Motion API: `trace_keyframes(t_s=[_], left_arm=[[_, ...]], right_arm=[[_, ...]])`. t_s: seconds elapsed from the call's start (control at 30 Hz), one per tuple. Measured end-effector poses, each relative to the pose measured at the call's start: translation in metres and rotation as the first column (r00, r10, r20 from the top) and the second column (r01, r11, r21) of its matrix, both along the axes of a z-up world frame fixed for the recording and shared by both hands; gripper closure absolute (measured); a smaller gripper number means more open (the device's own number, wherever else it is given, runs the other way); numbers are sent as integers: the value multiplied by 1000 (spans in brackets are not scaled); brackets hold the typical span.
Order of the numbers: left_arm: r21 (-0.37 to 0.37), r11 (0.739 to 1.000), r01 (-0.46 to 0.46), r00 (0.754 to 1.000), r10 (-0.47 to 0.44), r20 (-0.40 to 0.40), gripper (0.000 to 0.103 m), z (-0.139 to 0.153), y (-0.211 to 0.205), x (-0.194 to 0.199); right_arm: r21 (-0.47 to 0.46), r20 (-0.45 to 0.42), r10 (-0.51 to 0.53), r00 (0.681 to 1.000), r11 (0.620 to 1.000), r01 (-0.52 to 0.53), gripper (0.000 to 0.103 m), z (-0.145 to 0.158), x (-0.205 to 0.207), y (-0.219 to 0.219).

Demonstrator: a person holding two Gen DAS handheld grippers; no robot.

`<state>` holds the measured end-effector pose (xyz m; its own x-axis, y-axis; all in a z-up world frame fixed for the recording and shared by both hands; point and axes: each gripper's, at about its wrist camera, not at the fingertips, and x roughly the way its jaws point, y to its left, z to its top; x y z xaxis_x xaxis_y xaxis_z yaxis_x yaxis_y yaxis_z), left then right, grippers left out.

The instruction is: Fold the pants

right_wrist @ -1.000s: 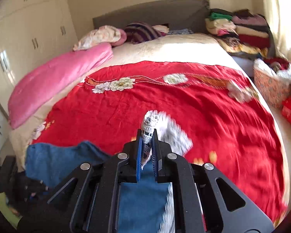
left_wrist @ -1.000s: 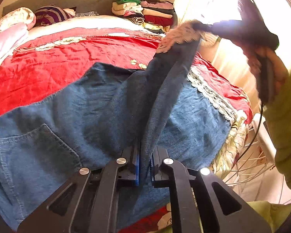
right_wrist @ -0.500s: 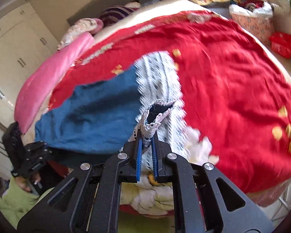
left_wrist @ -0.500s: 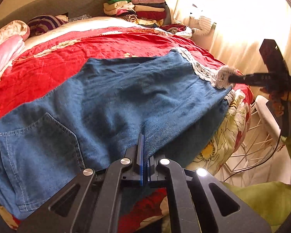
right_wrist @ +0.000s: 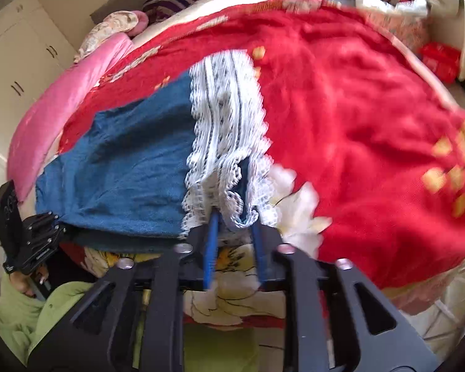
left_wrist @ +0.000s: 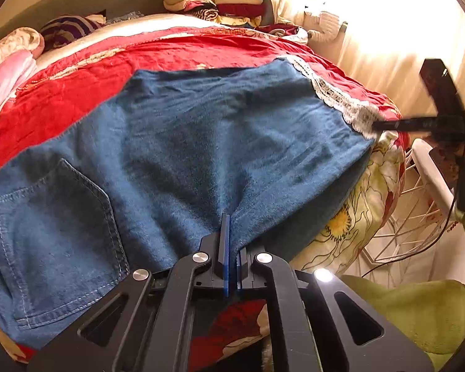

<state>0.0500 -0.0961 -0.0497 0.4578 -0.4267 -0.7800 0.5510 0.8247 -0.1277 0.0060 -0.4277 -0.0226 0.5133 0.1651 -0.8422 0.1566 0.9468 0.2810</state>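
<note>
We see blue denim pants (left_wrist: 201, 142) spread flat across a red bedspread (left_wrist: 86, 77) on a bed, filling most of the left wrist view. A stitched back pocket (left_wrist: 55, 238) lies at the lower left of that view, and the leg runs away to the upper right, where it ends in a band of white lace trim (left_wrist: 334, 96) at the cuff. The cuff end lies at the edge of the bed, above a flowered quilt (left_wrist: 350, 217) that hangs down the side.

The left gripper (left_wrist: 231, 254) is clenched on a fold of the denim at the near edge of the pants, with the cloth pinched between its blue pads and rising out of them in a small ridge.

The right gripper (right_wrist: 234, 241) is at the lace cuff. Its jaws are opening: the two blue pads stand apart with a loop of lace and denim (right_wrist: 235, 207) lying loosely between their tips, and we cannot see them pressing on it. In the left wrist view the same gripper (left_wrist: 378, 125) reaches in from the right, its tip at the lace, held by a hand (left_wrist: 452, 161) with a green sleeve (left_wrist: 418, 313) below it.

Beyond the pants, a pink quilt (right_wrist: 62, 114) and pillows (left_wrist: 68, 28) lie at the head of the bed, and a stack of folded clothes (left_wrist: 220, 0) sits by the far corner. A white wire basket (left_wrist: 415, 223) stands beside the bed, under bright curtains (left_wrist: 387, 37).
</note>
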Motion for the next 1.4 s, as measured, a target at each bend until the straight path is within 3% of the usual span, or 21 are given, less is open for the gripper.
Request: trace_keyframes(t_s=[0.07, 0.13, 0.2, 0.27, 0.33, 0.43, 0.53, 0.63, 0.73, 0.8, 0.87, 0.9, 1.0, 1.07, 1.2, 1.23, 1.27, 1.3, 1.33, 1.4], left_arm=[[-2, 1000, -1, 1000, 1, 1, 100, 1, 1, -1], [-3, 1000, 1, 1000, -1, -1, 100, 0, 2, -1], [-2, 1000, 1, 1000, -1, -6, 100, 0, 1, -2], [3, 1000, 2, 1000, -2, -6, 99, 2, 2, -4], [1, 1000, 5, 1000, -5, -9, 80, 6, 7, -10], [-35, 999, -20, 1000, 19, -15, 65, 15, 23, -17], [-65, 994, -84, 996, 85, 11, 56, 29, 47, -19], [-93, 975, -203, 978, 206, 32, 55, 43, 81, -15], [-52, 928, -368, 929, 370, 28, 54, 46, 116, -7], [16, 901, -433, 901, 432, 30, 54, 41, 131, -2], [20, 885, -466, 885, 466, 11, 54, 34, 143, 3], [4, 880, -475, 880, 475, -7, 54, 29, 149, 6], [-14, 875, -485, 875, 485, 2, 54, 28, 154, 12], [-28, 869, -494, 869, 495, 4, 54, 28, 155, 13], [-81, 861, -503, 864, 504, -4, 54, 30, 163, 11], [-92, 856, -509, 859, 512, 14, 54, 36, 166, 7], [-96, 852, -515, 854, 520, 33, 54, 40, 167, 4], [-104, 845, -524, 846, 531, 54, 54, 46, 171, 0], [-108, 836, -539, 834, 547, 69, 48, 51, 176, -3], [-109, 805, -584, 799, 593, 98, 38, 58, 187, -5]], right_arm=[[-69, 80, -6, 997, 998, 11, 64, 27, -3, -2], [-96, 156, 39, 987, 995, -24, 57, 47, -4, 5], [-110, 211, 152, 966, 985, -131, 52, 56, 2, 30], [-87, 197, 243, 950, 969, -230, 49, 46, 13, 53], [-57, 152, 298, 942, 955, -292, 49, 27, 24, 72], [-40, 122, 385, 915, 923, -383, 49, 5, 24, 97], [-186, 117, 516, 848, 851, -492, 49, 1, 10, 129], [-320, 123, 622, 773, 762, -562, 49, 0, -3, 152], [-381, 89, 671, 736, 706, -598, 49, -8, -3, 165], [-425, 43, 702, 711, 657, -622, 63, -18, 0, 171], [-451, -19, 707, 706, 624, -637, 100, -29, 7, 173], [-450, -35, 712, 701, 616, -647, 103, -34, 9, 173], [-378, -31, 728, 685, 626, -682, 103, -27, 5, 163], [-364, -32, 747, 665, 611, -703, 103, -24, -4, 157], [-312, -55, 735, 676, 630, -711, 100, -35, -3, 153], [-287, -45, 734, 677, 640, -713, 96, -30, -1, 152], [-240, -20, 738, 675, 652, -720, 85, -23, -1, 146], [-205, 43, 735, 676, 669, -715, 79, -10, -1, 139], [-205, 91, 719, 689, 691, -693, 69, 3, 0, 131], [-215, 146, 664, 733, 745, -631, 67, 21, 7, 115]])
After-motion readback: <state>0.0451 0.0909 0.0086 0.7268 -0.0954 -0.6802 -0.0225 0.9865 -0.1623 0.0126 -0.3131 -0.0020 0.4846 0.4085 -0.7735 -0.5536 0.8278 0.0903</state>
